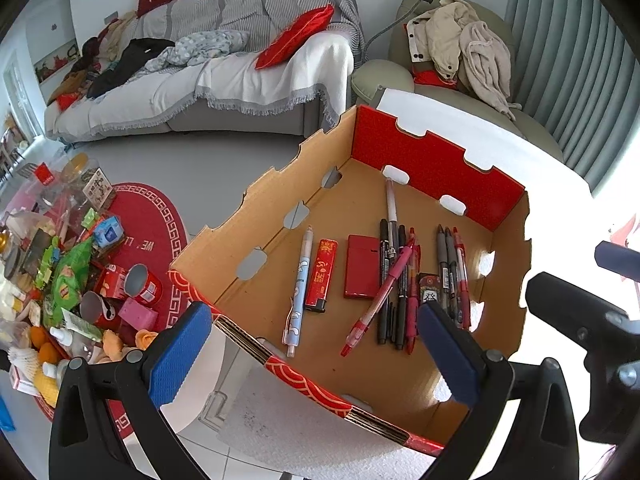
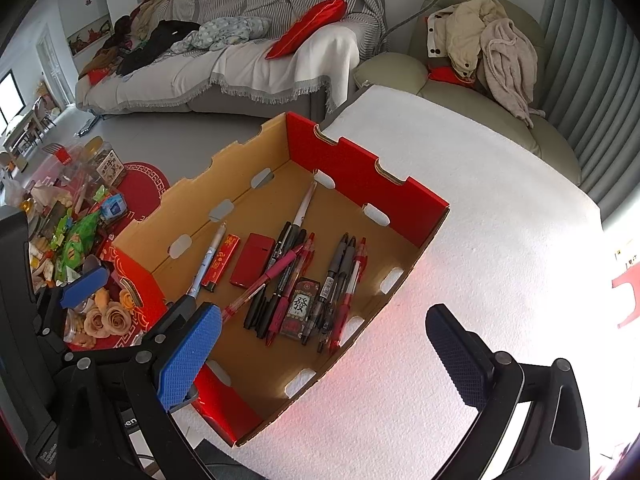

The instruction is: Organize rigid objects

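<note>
An open red-and-brown cardboard box (image 1: 436,160) stands on a white table (image 2: 500,208). Inside lie several pens (image 1: 396,280), a light blue pen (image 1: 298,292), a red lighter (image 1: 320,276), a flat red case (image 1: 362,266) and a small patterned lighter (image 2: 300,306). My left gripper (image 1: 316,356) is open and empty above the box's near wall. My right gripper (image 2: 324,356) is open and empty above the box's near right corner (image 2: 340,344). The box also shows in the right wrist view (image 2: 360,176).
A red round rug (image 1: 148,220) on the floor at left carries a pile of snack packets, cans, bottles and fake roses (image 2: 108,316). A grey sofa (image 1: 224,60) and an armchair with clothes (image 1: 460,48) stand behind.
</note>
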